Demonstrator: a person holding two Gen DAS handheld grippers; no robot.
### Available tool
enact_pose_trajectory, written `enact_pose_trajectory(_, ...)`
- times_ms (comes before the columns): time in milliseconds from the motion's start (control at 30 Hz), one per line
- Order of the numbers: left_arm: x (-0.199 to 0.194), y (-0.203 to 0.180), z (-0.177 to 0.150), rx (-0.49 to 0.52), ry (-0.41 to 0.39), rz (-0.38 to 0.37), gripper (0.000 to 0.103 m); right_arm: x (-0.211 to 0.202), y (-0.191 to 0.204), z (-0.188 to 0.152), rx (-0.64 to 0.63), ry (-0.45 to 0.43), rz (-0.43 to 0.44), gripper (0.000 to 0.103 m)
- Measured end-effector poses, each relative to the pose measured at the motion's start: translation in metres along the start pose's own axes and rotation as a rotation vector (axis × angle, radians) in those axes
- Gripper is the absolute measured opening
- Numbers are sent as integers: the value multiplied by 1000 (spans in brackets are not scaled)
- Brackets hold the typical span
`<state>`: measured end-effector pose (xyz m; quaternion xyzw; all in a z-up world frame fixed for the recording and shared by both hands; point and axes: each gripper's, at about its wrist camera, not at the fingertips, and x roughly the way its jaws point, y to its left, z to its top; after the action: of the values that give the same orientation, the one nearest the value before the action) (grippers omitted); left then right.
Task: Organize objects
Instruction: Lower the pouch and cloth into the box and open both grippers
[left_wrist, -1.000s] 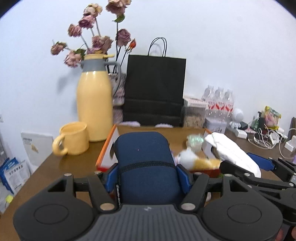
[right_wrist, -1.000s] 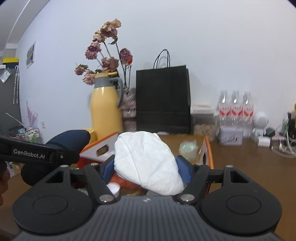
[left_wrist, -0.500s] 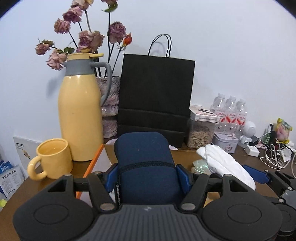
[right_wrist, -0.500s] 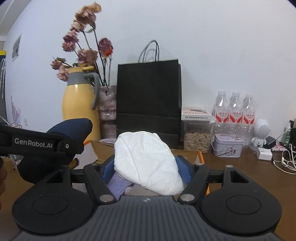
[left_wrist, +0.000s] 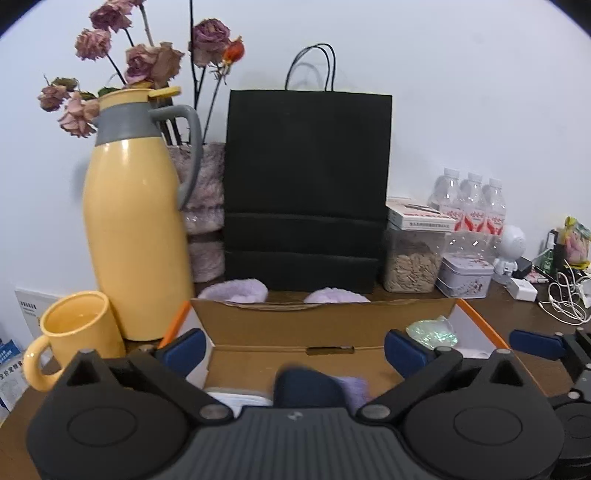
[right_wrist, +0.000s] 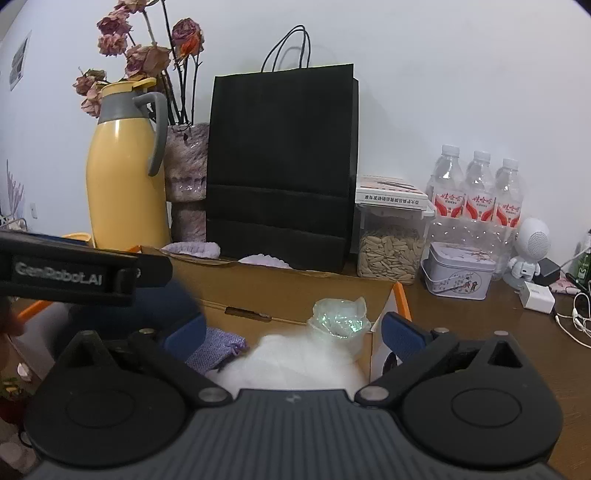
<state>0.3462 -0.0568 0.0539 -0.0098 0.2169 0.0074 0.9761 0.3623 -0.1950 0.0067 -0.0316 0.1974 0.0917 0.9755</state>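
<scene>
An open cardboard box with orange edges sits on the brown table. My left gripper hangs over it, jaws opening wide, nothing pressed between the blue pads. The navy blue rolled item lies below in the box, blurred. My right gripper is beside it over the same box, jaws opening too. The white cloth bundle lies loose under it, next to a lilac pouch and a crinkled clear wrapper.
Behind the box stand a black paper bag, a yellow thermos jug, a yellow mug and a vase of dried roses. To the right are a seed jar, water bottles, a tin, chargers and cables.
Both grippers moved forward over the box and opened. The navy item dropped out of the left jaws and the white bundle out of the right jaws, into the box.
</scene>
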Motion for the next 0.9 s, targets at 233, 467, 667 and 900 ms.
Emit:
enact_pose_trajectory(233, -4, 7, -2, -21, 8, 14, 103, -8, 0, 0, 18, -1, 19, 103)
enact_pose_trajectory(467, -23, 9, -5, -28, -15, 12, 103, -22, 6, 3, 15, -9, 23, 103)
enact_pose_trajectory(667, -46, 14, -8, -54, -42, 11, 103, -41, 10, 4, 16, -22, 21, 103)
enact_pose_trajectory(900, -75, 22, -21, -66, -38, 12, 103, -66, 19, -2, 1, -15, 27, 103)
